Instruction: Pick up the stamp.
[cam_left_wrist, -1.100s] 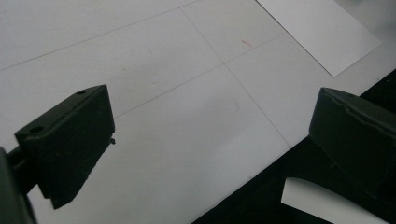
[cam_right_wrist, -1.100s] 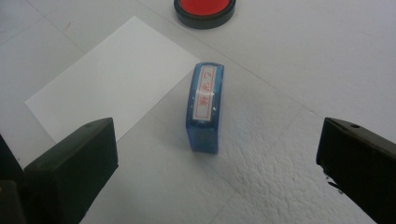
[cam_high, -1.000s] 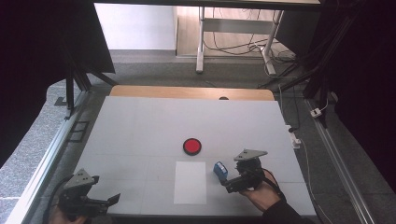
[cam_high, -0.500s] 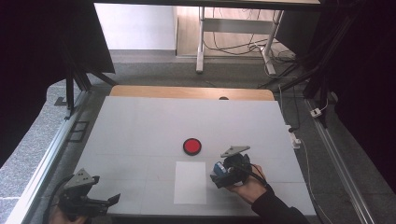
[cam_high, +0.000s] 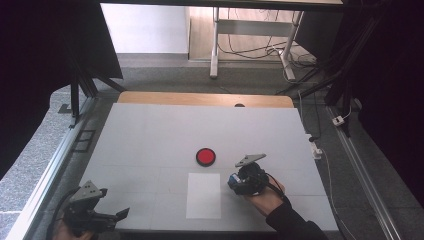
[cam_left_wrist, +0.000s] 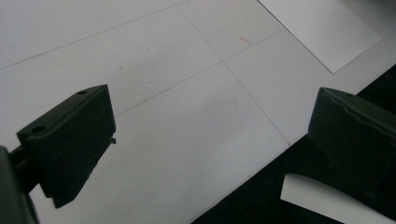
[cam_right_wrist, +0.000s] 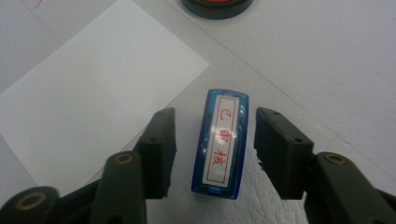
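A blue stamp (cam_right_wrist: 222, 144) with a white label and red characters lies flat on the white table (cam_high: 150, 135), just right of a white paper sheet (cam_high: 203, 195). My right gripper (cam_right_wrist: 215, 130) straddles the stamp, one jaw on each side with a narrow gap at both, so it stands open. From above, the stamp (cam_high: 234, 181) shows at the tip of the right gripper (cam_high: 239, 180), held by a hand in a dark sleeve. A round red ink pad (cam_high: 205, 156) sits beyond the sheet. My left gripper (cam_high: 114, 204) rests open at the near left edge, nothing between its jaws (cam_left_wrist: 210, 135).
The sheet's corner (cam_left_wrist: 322, 32) shows far off in the left gripper view, and the table's near edge runs under that gripper. A wooden strip (cam_high: 205, 99) borders the far side. Metal rails (cam_high: 50, 175) flank the table, and cables (cam_high: 320, 150) hang at its right.
My right gripper has moved left and forward and now has its jaws on either side of the blue stamp, which has stayed in place. The left gripper has not moved.
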